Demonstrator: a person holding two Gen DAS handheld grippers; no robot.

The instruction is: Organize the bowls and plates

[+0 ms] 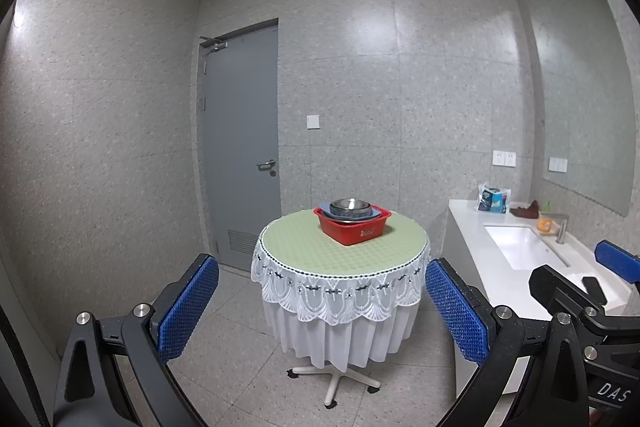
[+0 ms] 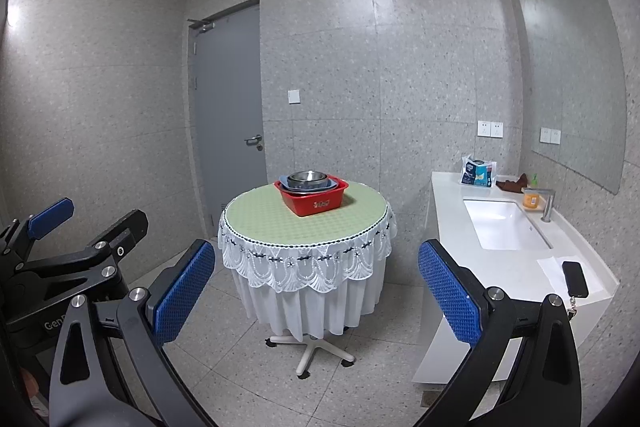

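Left wrist view: blue-padded left gripper [image 1: 322, 307] in the foreground, fingers spread wide, nothing between them; beyond it, round table [image 1: 304, 247] with a green top and white lace cloth, well apart from my tool; on its far half, red basin [image 1: 356, 229]; stacked inside it, a blue plate [image 1: 325, 206] under a steel bowl [image 1: 350, 205], with more dishes beneath that I cannot separate; at the right edge, right gripper [image 1: 592, 275], seen only in part; behind it, white counter [image 1: 472, 227] with sink [image 1: 520, 247].

Right wrist view: right gripper [image 2: 316, 291] nearest, fingers spread wide, empty; table [image 2: 280, 223] ahead, well apart; red basin [image 2: 314, 203] on the far half, steel bowl [image 2: 306, 179] topmost in the pile; left gripper [image 2: 86, 217] at the left edge, also empty; on the counter [image 2: 448, 211], a dark phone [image 2: 575, 279] on a sheet of paper, a blue packet [image 2: 478, 174] near the wall.

Progress, as I judge it: nothing begun; every plate and bowl sits piled in the basin, none laid out or sorted; all of the approach, lifting out and arranging remains.
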